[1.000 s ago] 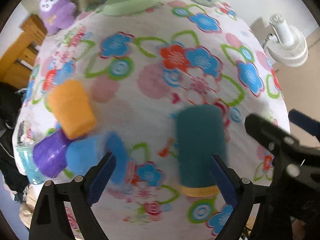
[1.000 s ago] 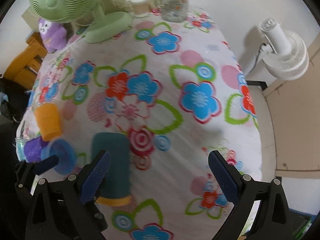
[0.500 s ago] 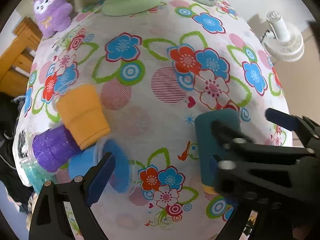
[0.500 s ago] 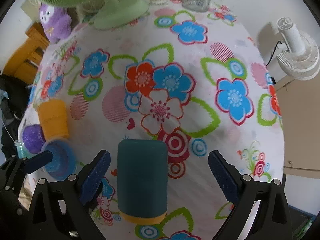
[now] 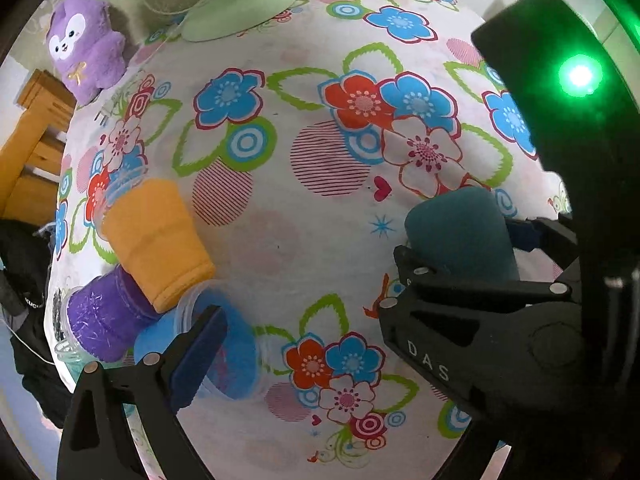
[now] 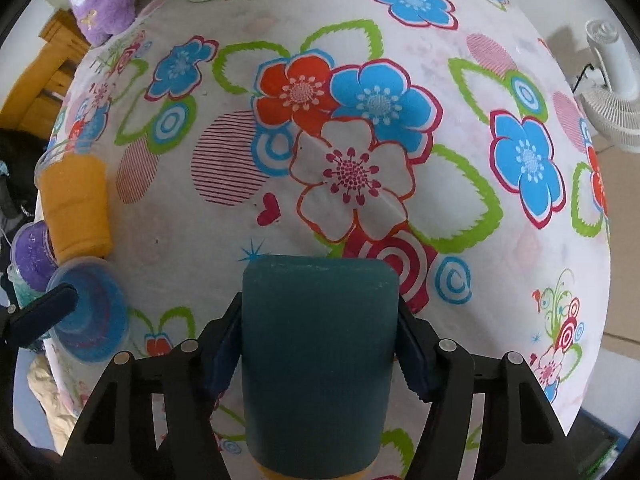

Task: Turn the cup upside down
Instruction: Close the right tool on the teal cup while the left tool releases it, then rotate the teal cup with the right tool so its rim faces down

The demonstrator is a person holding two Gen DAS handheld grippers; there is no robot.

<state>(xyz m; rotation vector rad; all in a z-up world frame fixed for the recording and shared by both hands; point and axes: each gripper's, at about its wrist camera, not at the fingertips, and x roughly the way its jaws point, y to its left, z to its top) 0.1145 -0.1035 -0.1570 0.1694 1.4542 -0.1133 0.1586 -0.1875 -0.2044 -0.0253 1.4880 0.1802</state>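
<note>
My right claw (image 6: 320, 356) is now clamping the teal cup (image 6: 318, 360) after closing in, so I'm flipping next; left claw (image 5: 320, 344) is hanging wide open, empty.

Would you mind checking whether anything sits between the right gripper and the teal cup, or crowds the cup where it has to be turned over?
Nothing visible does. The right gripper is shut on the teal cup, its pads pressed against both sides. The orange cup, purple cup and blue cup cluster well off to the left, leaving bare tablecloth ahead.
</note>
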